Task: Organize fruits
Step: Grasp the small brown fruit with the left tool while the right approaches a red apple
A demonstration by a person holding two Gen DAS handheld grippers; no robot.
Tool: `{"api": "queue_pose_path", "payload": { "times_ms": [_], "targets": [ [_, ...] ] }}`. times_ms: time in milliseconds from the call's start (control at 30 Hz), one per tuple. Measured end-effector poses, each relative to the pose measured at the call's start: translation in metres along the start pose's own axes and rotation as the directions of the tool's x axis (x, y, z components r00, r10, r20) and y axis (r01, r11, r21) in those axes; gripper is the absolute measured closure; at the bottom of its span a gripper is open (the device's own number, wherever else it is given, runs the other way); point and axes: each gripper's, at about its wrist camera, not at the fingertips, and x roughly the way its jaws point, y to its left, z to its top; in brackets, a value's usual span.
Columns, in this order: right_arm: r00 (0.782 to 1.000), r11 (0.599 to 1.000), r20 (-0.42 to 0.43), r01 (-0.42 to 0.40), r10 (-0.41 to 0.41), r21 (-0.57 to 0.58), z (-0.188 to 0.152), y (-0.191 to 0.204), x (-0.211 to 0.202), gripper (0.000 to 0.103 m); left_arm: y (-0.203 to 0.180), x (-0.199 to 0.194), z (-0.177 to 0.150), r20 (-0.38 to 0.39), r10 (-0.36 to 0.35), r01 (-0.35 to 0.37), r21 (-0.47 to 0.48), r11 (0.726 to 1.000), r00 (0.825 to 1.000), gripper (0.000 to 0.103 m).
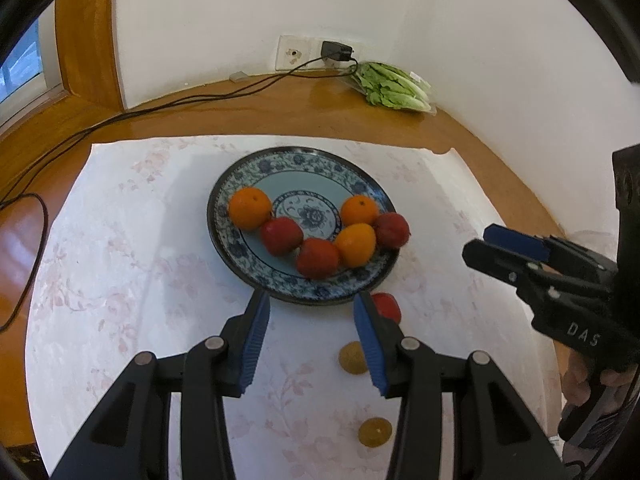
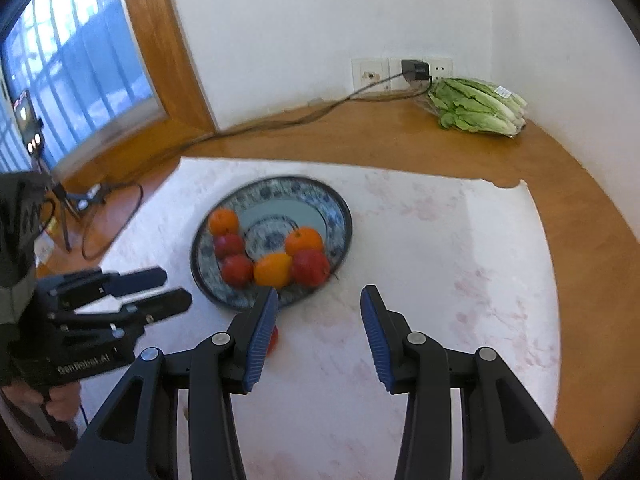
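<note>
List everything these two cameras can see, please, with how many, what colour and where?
oranges: three, orange, on the plate
red fruits: three, red, on the plate
red fruit: one, on the cloth by the plate's near rim
yellow fruits: two, small, on the cloth nearer the cameras
plate: one, blue-patterned, mid-cloth
cloth: one, white with pink flowers, on the table
table: wooden
lettuce: one green bunch, far corner
charger: black, in the wall socket
left gripper: open, empty
right gripper: open, empty
</note>
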Motion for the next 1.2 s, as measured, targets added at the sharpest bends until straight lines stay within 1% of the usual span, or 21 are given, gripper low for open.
{"api": "queue_pose_path", "payload": {
  "times_ms": [133,233,333,600,867,1033,1100,1200],
  "targets": [
    [0.999,1.0,-0.042,-0.002,0.002,-0.016,-0.011,-0.001,0.003,0.059,-0.002,0.006,-0.007,-0.021,-0.004,0.004,0.002,1.0,1.0,0.056],
    [0.998,1.0,-0.053,-0.022,0.022,-0.007,-0.018,-0.001,0.007,0.059,-0.004,0.01,-0.012,-0.038,-0.006,0.007,0.008,1.0,0.999,0.056],
    [0.997,0.999,-0.057,-0.043,0.043,0.013,-0.025,0.0,0.011,0.059,-0.006,0.013,-0.017,-0.052,-0.006,0.007,0.014,1.0,0.999,0.056],
    [0.997,0.998,-0.063,-0.049,0.052,0.05,-0.038,0.001,0.016,0.059,-0.018,0.023,-0.028,-0.083,-0.015,0.019,0.042,0.999,0.996,0.056],
    [0.996,0.995,-0.06,-0.053,0.058,0.083,-0.04,-0.006,0.019,0.059,-0.031,0.03,-0.035,-0.091,-0.005,0.013,0.093,0.996,0.996,0.056],
    [0.996,0.994,-0.062,-0.057,0.063,0.091,-0.041,-0.007,0.021,0.059,-0.033,0.035,-0.037,-0.1,-0.008,0.017,0.093,0.996,0.995,0.056],
    [0.996,0.994,-0.064,-0.059,0.065,0.094,-0.041,-0.008,0.022,0.059,-0.033,0.037,-0.037,-0.101,-0.009,0.018,0.09,0.996,0.995,0.058],
    [0.996,0.994,-0.064,-0.06,0.066,0.095,-0.041,-0.009,0.022,0.059,-0.033,0.039,-0.037,-0.099,-0.01,0.019,0.09,0.996,0.995,0.068]
  ]
}}
